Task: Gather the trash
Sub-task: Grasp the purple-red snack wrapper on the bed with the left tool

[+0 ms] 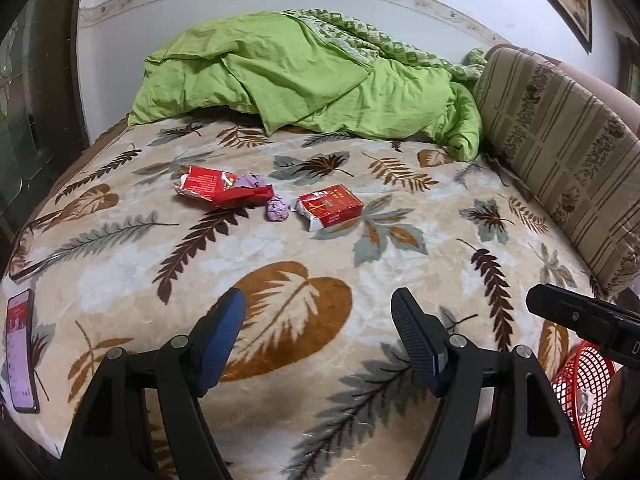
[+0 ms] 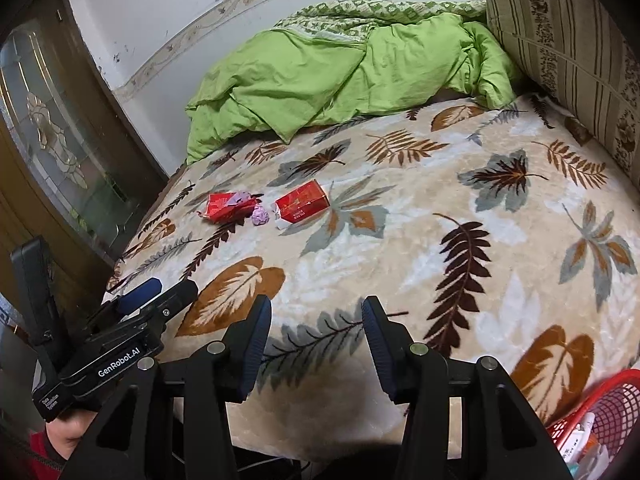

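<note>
Trash lying mid-bed, both tools hovering empty

Trash is lying in a small cluster near the middle of the bed, well ahead of both tools and touched by neither. Four pieces are showing: a torn red packet at the left, a crumpled purple wad just beside it, a second purple scrap lying on the torn packet, and a red cigarette pack just to the right of the wad.

Left tool is hanging over the near edge of the leaf-patterned blanket with its fingers spread wide and nothing between them. Right tool is hanging likewise, its fingers parted to a narrower gap, also pinching nothing. Each tool is showing at the edge of the other's view, held side by side.

One red mesh basket is sitting at the bed's near right corner, just right of the right tool, with scraps already lying inside. One phone is lying at the bed's left edge, one green quilt is bunching along the far side, and one striped cushion is leaning at the right.
</note>
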A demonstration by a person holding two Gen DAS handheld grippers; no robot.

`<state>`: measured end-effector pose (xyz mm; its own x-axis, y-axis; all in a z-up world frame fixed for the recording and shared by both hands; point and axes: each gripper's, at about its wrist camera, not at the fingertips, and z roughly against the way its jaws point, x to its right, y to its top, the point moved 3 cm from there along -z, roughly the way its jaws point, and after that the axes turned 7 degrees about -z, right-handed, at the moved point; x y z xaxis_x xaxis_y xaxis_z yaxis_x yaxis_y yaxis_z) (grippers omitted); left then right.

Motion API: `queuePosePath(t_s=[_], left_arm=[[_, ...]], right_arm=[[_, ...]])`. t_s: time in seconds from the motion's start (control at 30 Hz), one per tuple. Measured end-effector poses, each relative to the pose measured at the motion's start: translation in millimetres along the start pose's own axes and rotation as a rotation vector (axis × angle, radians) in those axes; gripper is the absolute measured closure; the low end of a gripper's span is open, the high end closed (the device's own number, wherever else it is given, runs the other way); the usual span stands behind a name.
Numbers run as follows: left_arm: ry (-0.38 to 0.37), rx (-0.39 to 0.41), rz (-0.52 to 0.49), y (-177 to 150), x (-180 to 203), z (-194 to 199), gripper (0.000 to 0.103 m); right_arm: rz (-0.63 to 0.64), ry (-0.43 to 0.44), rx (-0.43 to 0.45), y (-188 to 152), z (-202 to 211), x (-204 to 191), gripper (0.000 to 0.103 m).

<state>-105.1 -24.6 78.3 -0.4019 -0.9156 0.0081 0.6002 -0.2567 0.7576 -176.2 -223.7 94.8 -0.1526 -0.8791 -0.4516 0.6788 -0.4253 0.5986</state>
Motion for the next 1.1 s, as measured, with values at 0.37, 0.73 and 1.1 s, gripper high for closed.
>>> queuePosePath(t_s=[0.37,0.73,1.1], left_arm=[[0.014,-0.023,0.018,-2.5,-13.6,-16.1,0.029],[0.034,-0.025,0.056,13.5,-54.3,-35.0,0.029],[0.053,-0.076,0.052,83.2,-82.8,-131.0,0.029]], right_arm=[[-0.003,-0.011,-0.04,0.2,-28.9,-1.1,0.052],[-0.027,-0.011,-0.063,5.2,-66.8,-2.9,0.052],[-0.06,0.046,-0.012,5.8,-61.1,1.4,0.052]])
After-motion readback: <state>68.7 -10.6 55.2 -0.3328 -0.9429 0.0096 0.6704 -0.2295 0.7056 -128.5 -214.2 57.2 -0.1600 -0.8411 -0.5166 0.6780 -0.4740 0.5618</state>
